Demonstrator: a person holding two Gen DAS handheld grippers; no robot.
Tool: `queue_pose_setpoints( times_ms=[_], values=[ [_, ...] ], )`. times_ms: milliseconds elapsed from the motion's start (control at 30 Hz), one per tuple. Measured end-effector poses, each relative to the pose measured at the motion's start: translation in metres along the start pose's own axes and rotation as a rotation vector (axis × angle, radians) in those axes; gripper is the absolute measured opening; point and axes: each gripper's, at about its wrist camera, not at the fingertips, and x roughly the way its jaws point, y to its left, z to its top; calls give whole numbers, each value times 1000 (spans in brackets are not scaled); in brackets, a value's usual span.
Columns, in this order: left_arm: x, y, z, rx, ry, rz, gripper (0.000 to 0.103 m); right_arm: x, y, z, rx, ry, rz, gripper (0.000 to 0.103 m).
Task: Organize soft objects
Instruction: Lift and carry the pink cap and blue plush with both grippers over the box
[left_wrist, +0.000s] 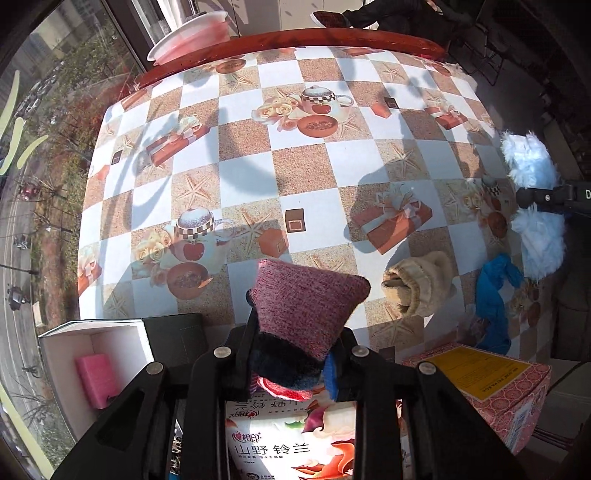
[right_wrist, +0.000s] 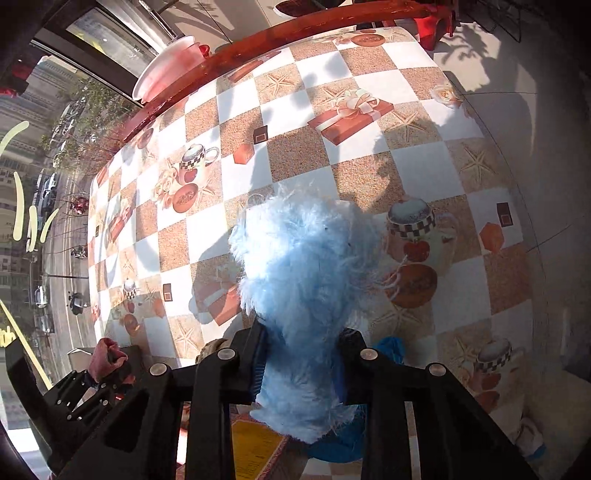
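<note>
**Caller:** Grippers are both working over the checked tablecloth (left_wrist: 325, 162) right now. The left gripper (left_wrist: 291, 354) is pinching a mauve knitted piece (left_wrist: 306, 299), its jaws closed tight on the dark blue end of the fabric, and the mauve part is sticking out ahead of the fingers, clear of the table.

**Partner:** And the right gripper (right_wrist: 303, 365) is clamping a fluffy pale blue item (right_wrist: 306, 273). Fur is spilling out above and below the jaws, so the pads are squeezing it around the middle. In the left wrist view that same blue fluff (left_wrist: 532, 199) is showing at the far right edge, with the black tip of the other tool in front of it.

**Caller:** Lying on the cloth, I'm seeing a beige fleecy roll (left_wrist: 421, 288) just right of the mauve piece, and a bright blue cloth (left_wrist: 495, 299) beside that, nearer the table edge.

**Partner:** Below the left gripper a printed tissue pack (left_wrist: 291, 443) is sitting, with a white open box (left_wrist: 96, 350) to its left holding a pink block (left_wrist: 98, 380), and a patterned red box with a yellow label (left_wrist: 480, 380) to its right.

**Caller:** At the far rim, a pink and white basin (left_wrist: 192, 33) is resting beyond the table's red wooden edge (left_wrist: 295, 40), next to the window.

**Partner:** Whether the blue cloth is touching the red box, I can't tell.
</note>
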Motion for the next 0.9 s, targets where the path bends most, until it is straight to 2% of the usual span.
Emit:
queue_pose_setpoints(
  times_ms=[500, 700, 900],
  values=[
    [-44, -12, -60, 124, -36, -46, 30, -62, 33, -75, -21, -20, 50, 31],
    [-59, -4, -87, 135, -40, -51, 30, -78, 58, -113, -55, -16, 51, 31],
    [-72, 13, -109, 109, -57, -39, 30, -78, 91, -148, -100, 10, 64, 31]
  ],
)
